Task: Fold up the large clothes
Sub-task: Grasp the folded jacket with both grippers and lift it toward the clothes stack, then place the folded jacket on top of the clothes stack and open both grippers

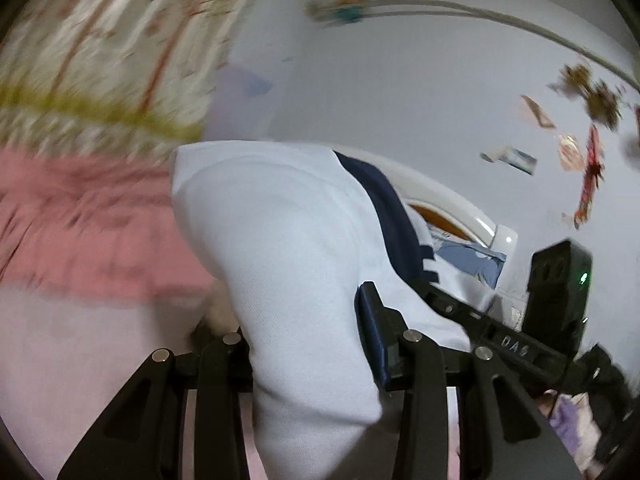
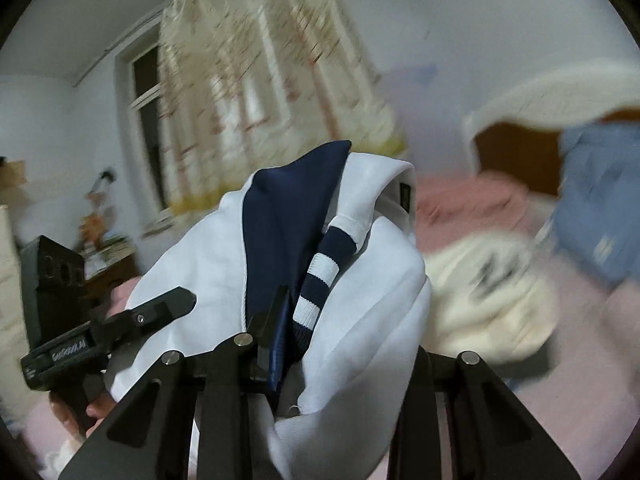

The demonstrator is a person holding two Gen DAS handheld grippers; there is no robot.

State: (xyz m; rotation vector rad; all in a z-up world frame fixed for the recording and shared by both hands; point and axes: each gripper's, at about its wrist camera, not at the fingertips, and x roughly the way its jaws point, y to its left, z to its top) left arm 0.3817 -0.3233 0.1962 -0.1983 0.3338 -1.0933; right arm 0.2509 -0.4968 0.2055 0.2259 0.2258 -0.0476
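Note:
A large white garment point(image 1: 288, 248) with a navy panel point(image 1: 384, 208) hangs bunched in the air above the bed. My left gripper point(image 1: 296, 320) is shut on a thick fold of it; its blue-padded right finger point(image 1: 374, 320) presses the cloth, which hides the left finger. In the right wrist view the same garment point(image 2: 372, 312) shows its navy panel point(image 2: 288, 216) and a navy-and-white striped cuff point(image 2: 320, 276). My right gripper point(image 2: 340, 320) is shut on this bunch, and cloth covers its right finger. Each gripper appears in the other's view: the right one point(image 1: 436, 288) and the left one point(image 2: 180, 300), gripped by a hand point(image 2: 80, 404).
A pink bed sheet point(image 2: 580, 360) lies below, with a cream garment point(image 2: 492, 296) and a blue pillow point(image 2: 600, 200) on it. A white and wooden headboard point(image 2: 516, 152) stands at the back. A floral curtain point(image 2: 260, 92) covers the window point(image 2: 144, 92). Stickers point(image 1: 588, 176) dot the wall.

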